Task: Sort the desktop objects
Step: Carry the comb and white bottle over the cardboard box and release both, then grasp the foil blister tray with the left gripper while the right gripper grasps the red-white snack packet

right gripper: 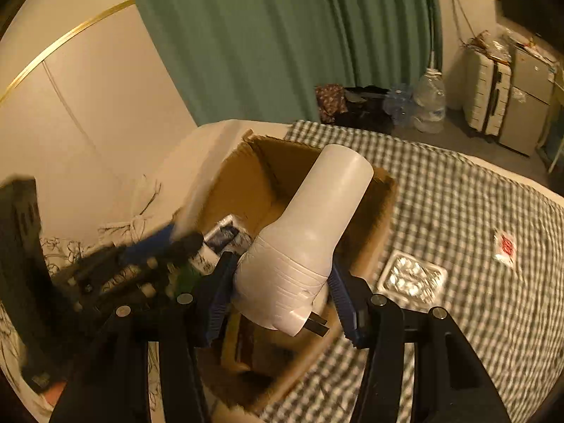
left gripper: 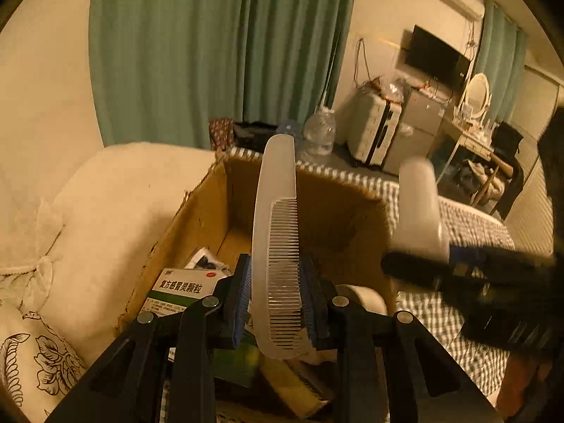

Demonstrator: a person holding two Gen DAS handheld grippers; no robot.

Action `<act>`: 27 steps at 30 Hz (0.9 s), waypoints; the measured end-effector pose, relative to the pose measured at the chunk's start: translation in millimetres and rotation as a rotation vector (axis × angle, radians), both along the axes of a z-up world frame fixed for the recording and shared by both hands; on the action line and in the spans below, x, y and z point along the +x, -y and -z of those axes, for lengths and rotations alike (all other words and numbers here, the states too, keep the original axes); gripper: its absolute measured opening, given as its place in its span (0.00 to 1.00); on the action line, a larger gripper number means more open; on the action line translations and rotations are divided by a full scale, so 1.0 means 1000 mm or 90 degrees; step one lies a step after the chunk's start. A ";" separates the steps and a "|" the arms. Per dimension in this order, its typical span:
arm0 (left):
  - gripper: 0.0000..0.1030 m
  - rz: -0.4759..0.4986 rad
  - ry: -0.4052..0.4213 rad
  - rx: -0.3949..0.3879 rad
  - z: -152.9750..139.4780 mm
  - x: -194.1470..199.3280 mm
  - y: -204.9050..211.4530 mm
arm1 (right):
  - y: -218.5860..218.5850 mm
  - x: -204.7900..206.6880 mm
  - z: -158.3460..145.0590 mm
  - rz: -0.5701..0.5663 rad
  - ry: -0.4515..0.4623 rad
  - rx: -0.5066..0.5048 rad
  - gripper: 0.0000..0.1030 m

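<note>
left tool (left gripper: pixel 276 303) pinches comb (left gripper: pixel 278 239), right tool (right gripper: pixel 282 292) pinches white bottle (right gripper: pixel 310 232), both over box (right gripper: pixel 373 243) rim.

Both views ride on handheld grippers and look forward along their fingers, tilted down over the checked bedspread (right gripper: pixel 458 211) toward the green curtain (left gripper: pixel 211 53). The left wrist view sits close above the cardboard box (left gripper: pixel 197 218), looking into it from its near edge. The right wrist view looks at the same box (right gripper: pixel 246 183) from nearby, slightly to its right. Both share the box, curtain and suitcase (left gripper: pixel 373 130).
</note>
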State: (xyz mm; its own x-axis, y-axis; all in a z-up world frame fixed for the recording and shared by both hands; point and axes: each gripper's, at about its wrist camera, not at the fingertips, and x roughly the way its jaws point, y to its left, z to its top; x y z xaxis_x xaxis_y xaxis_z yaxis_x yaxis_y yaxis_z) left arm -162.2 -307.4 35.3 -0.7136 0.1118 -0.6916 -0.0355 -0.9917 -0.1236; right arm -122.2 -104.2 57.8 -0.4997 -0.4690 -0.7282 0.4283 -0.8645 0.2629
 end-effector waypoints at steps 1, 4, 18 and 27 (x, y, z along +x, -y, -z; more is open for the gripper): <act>0.26 0.002 0.003 -0.001 0.003 -0.001 -0.001 | 0.003 -0.005 -0.001 -0.001 0.004 -0.003 0.52; 0.27 0.011 0.013 0.001 0.009 -0.006 -0.001 | 0.003 -0.016 -0.006 -0.003 0.008 -0.001 0.77; 0.96 0.035 -0.026 -0.031 -0.011 0.037 -0.076 | -0.146 0.027 -0.002 0.187 -0.040 -0.002 0.88; 1.00 0.077 0.015 0.013 0.040 0.068 -0.201 | -0.255 0.083 0.078 0.287 -0.003 0.038 0.88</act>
